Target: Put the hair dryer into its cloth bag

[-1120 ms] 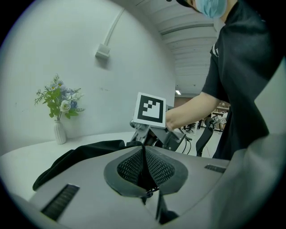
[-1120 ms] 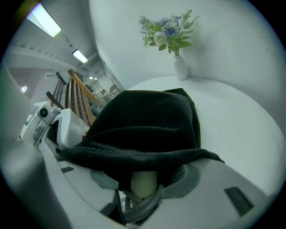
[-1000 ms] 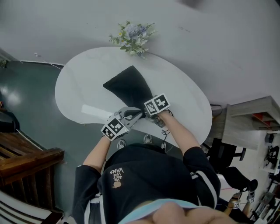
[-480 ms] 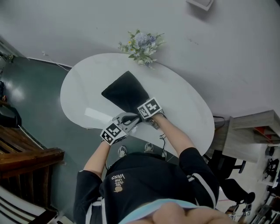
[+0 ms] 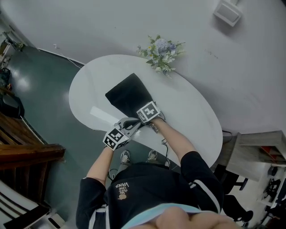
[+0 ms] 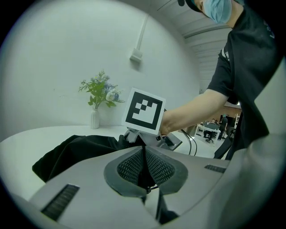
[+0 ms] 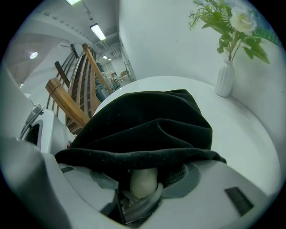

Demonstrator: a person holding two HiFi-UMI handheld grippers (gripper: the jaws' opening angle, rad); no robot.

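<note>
Cloth bag [image 5: 130, 96]: black, table [image 5: 192, 112] centre, mouth at 5 o'clock.
Left gripper [image 6: 145, 163]: jaws together, pinching the bag's hem.
Right gripper [image 7: 142, 190]: clamped on pale hair dryer [image 7: 143, 179], apparently its handle; rest hidden under cloth.
Handling: hem taut, feed toward 11 o'clock.

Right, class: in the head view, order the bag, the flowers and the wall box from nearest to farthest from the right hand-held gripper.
1. Bag: draped over the right hand-held gripper.
2. Flowers: at the table's far edge.
3. Wall box: on the wall, beyond the table.
</note>
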